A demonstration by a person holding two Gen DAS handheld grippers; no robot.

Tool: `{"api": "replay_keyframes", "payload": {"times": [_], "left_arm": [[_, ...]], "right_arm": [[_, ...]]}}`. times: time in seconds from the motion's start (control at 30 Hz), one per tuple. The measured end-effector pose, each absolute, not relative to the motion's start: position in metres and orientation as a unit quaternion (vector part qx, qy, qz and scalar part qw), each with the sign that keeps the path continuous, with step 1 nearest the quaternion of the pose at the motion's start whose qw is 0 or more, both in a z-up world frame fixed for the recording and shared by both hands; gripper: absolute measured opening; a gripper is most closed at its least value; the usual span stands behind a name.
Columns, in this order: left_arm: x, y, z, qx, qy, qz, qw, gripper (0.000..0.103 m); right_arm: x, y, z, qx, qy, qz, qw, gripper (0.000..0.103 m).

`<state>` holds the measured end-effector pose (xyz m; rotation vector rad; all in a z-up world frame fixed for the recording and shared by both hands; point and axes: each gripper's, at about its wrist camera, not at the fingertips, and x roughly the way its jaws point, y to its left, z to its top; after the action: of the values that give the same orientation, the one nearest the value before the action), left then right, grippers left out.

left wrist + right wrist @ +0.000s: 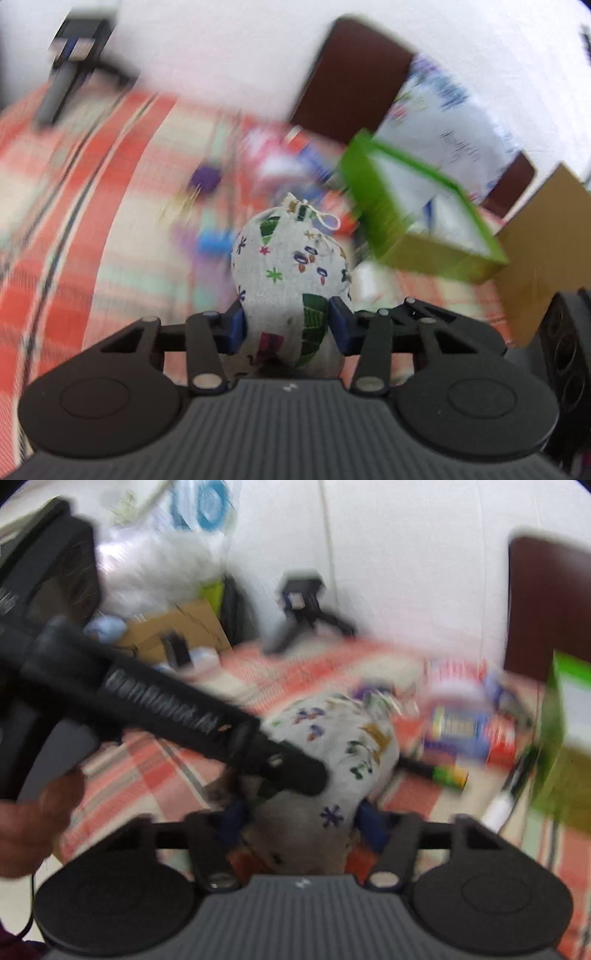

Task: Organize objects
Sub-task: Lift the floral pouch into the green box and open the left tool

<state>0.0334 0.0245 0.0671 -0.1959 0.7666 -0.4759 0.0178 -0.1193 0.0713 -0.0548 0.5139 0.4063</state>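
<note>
A white cloth drawstring pouch with coloured prints sits between my left gripper's blue pads, which are shut on its lower part. The background is blurred by motion. In the right wrist view the same pouch lies between my right gripper's blue pads, which press its sides. The left gripper's black body crosses that view from the left, over the pouch. A green-rimmed box stands open to the right of the pouch, tilted in view.
A red and white checked cloth covers the surface. Blurred small items, a purple object and a colourful packet lie behind the pouch. A brown chair back, a cardboard box and a black tripod stand around.
</note>
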Motion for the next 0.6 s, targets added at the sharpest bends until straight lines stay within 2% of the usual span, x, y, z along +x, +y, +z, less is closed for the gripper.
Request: {"api": "replay_keyframes", "payload": {"times": [0.1,0.23,0.33,0.53,0.6], "left_arm": [[0.039,-0.007,0.097,-0.061,0.314,-0.261,0.911,0.049],[0.062,-0.064,0.119,-0.026,0.268,-0.311,0.911,0.049],[0.086,-0.109,0.114,-0.003,0.254,-0.337,0.907,0.05],[0.136,-0.174,0.091,0.022,0.274,-0.342,0.899,0.052],[0.147,-0.185,0.083,0.035,0.282,-0.328,0.901,0.056]], "right_arm": [[0.014,-0.142,0.095,-0.039,0.192,0.148,0.97,0.056],[0.023,-0.194,0.114,-0.035,0.153,0.08,0.984,0.056],[0.059,-0.232,0.105,-0.02,0.159,0.036,0.986,0.056],[0.128,-0.285,0.067,0.023,0.197,-0.019,0.98,0.058],[0.145,-0.29,0.057,0.021,0.209,-0.035,0.977,0.065]]}}
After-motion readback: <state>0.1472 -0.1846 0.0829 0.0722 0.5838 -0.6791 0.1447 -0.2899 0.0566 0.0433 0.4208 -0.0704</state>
